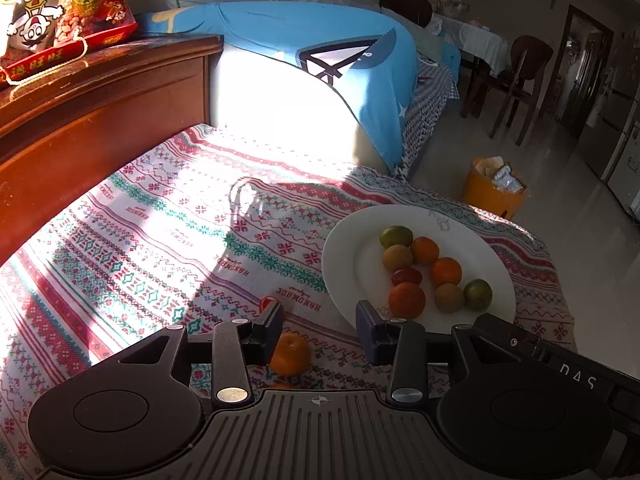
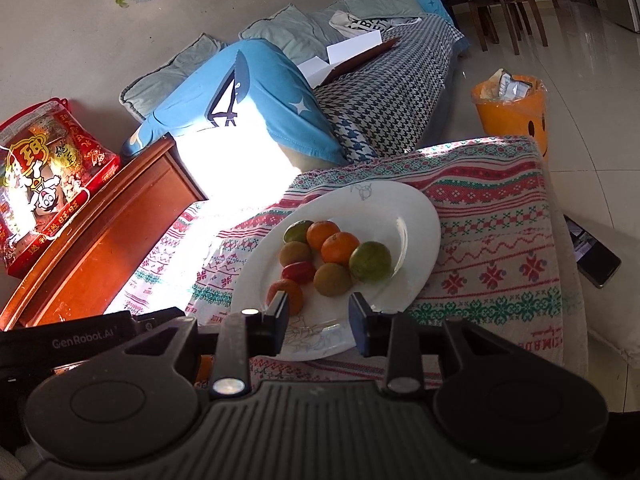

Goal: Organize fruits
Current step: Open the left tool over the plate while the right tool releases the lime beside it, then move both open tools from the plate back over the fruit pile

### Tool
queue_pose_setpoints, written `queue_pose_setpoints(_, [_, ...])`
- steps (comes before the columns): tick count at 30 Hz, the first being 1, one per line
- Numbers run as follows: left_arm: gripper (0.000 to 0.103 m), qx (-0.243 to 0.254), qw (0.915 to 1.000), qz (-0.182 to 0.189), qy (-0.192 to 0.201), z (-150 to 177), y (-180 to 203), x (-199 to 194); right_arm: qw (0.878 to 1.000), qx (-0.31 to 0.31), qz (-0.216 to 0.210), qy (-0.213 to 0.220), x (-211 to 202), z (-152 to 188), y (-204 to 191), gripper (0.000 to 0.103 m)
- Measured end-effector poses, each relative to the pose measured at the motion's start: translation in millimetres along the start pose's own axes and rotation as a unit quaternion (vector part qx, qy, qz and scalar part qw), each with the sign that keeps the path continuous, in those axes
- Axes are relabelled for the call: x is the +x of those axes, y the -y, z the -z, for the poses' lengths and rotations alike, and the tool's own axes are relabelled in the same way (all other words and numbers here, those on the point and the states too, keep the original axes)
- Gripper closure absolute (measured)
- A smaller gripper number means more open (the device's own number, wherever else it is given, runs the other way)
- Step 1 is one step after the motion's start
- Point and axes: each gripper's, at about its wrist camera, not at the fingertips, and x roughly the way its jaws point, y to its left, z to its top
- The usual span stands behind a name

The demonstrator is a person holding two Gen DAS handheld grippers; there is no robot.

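The white plate [image 1: 344, 256] sits on the patterned cloth [image 1: 160, 240] and holds eight fruits bunched together: orange mandarins, green and brownish ones, and a red tomato [image 1: 406, 276]. Just beside the plate's near-left rim, a loose mandarin [image 1: 290, 354] lies on the cloth, with a small red fruit [image 1: 266, 303], perhaps another tomato, close by. The left gripper [image 1: 318, 326] hangs over the mandarin, jaws apart and empty. The right gripper [image 2: 318, 320] hovers above the plate's near rim, jaws apart too.
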Motion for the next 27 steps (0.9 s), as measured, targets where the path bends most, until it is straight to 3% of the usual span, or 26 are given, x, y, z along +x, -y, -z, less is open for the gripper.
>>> queue_pose_setpoints(7, [0.062,-0.022,0.9996,-0.018,0.000,15,-31,-25,0.999,-0.043,-0.015,-0.020,-6,13,-19,0.068])
queue_pose_setpoints(21, [0.062,-0.090,0.9927,-0.079,-0.009,26,-81,-29,0.987,-0.121,-0.075,-0.072,1,46,-64,0.068])
queue_pose_setpoints(27, [0.062,-0.098,0.9920,-0.080,-0.005,32,-89,-31,0.983,-0.138,-0.088,-0.087,12,58,-81,0.064])
